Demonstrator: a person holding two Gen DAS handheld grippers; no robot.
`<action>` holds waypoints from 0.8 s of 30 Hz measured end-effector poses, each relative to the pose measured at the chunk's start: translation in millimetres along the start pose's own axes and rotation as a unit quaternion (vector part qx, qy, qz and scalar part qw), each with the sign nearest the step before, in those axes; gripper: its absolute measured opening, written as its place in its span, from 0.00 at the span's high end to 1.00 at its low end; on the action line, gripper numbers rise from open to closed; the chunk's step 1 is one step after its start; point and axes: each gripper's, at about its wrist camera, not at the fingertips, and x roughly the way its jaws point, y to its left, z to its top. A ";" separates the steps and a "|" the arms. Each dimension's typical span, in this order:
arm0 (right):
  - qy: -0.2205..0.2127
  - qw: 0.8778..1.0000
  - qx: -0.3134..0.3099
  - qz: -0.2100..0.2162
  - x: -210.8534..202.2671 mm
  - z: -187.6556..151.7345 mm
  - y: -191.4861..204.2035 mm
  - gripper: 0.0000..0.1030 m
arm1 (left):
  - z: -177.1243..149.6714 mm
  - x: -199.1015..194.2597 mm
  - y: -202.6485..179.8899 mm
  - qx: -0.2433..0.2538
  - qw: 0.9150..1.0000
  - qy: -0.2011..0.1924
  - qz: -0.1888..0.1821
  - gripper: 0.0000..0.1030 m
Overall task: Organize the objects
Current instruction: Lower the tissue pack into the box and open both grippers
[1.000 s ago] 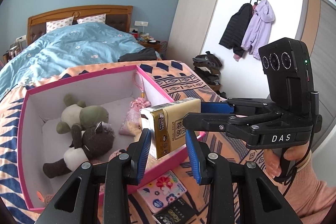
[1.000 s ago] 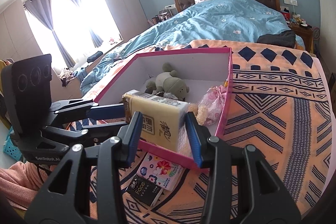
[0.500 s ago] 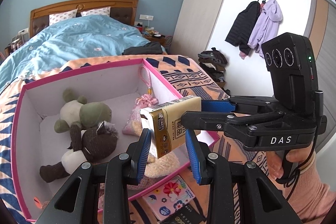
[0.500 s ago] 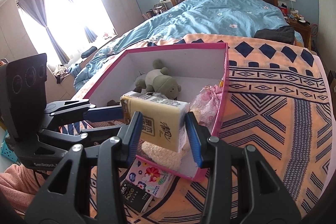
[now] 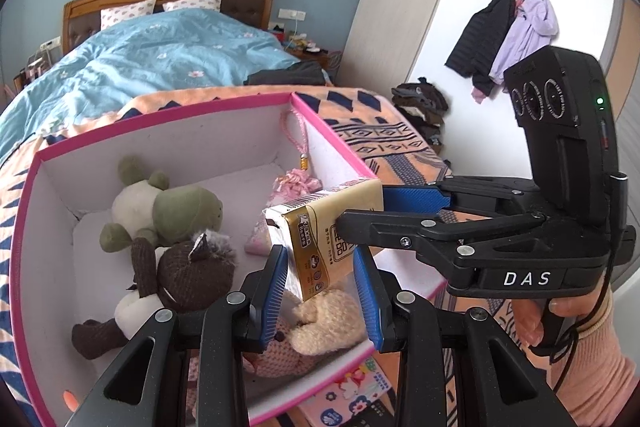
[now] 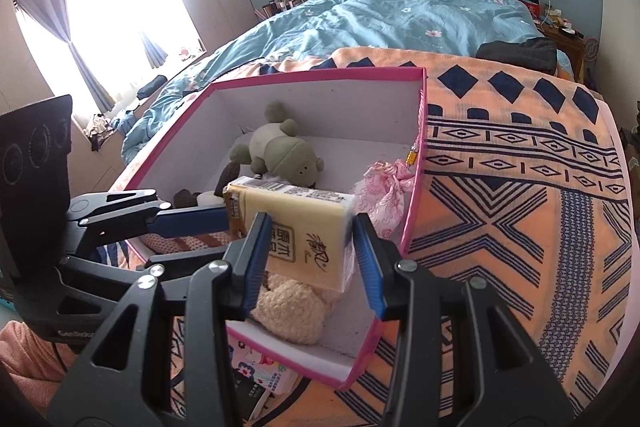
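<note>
gripping one gold tissue pack w/ both left gripper & right gripper, above pink box holding plush toys.

Left gripper: jaws drawn in close, both blue pads pressed on the narrow end of the tissue pack, fingers pitched downward.
Right gripper: jaws likewise drawn in, pads clamped on the pack's other end (seen from the left wrist camera, its blue finger lies flat along the far face).
Relation: the two grippers meet at roughly a right angle and share the one pack, held in the air.
Right hand: wrapped round the black handle below the gripper body, pink sleeve at the wrist.
Left arm: only a pink sleeve shows, low at the frame edge; the hand itself is hidden.
</note>
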 end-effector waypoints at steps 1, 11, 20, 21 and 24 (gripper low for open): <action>0.003 1.000 0.000 -0.002 2.6 0.9 -0.4 0.56 | 0.7 2.2 1.3 -0.003 1.000 0.004 0.001 0.67; 0.009 0.999 0.008 -0.030 21.1 9.2 -5.0 0.58 | 6.3 22.3 15.1 -0.031 0.999 0.033 0.013 0.68; -0.002 0.999 0.002 -0.043 21.1 6.4 -2.0 0.58 | -0.9 24.4 13.6 -0.017 0.999 0.026 0.023 0.68; -0.002 0.999 0.000 -0.042 19.8 4.8 -1.6 0.58 | -1.7 23.6 14.0 -0.017 0.999 0.023 0.022 0.68; -0.006 0.999 -0.004 -0.042 15.2 1.0 0.0 0.57 | -5.6 15.0 16.2 -0.018 1.000 0.004 0.018 0.68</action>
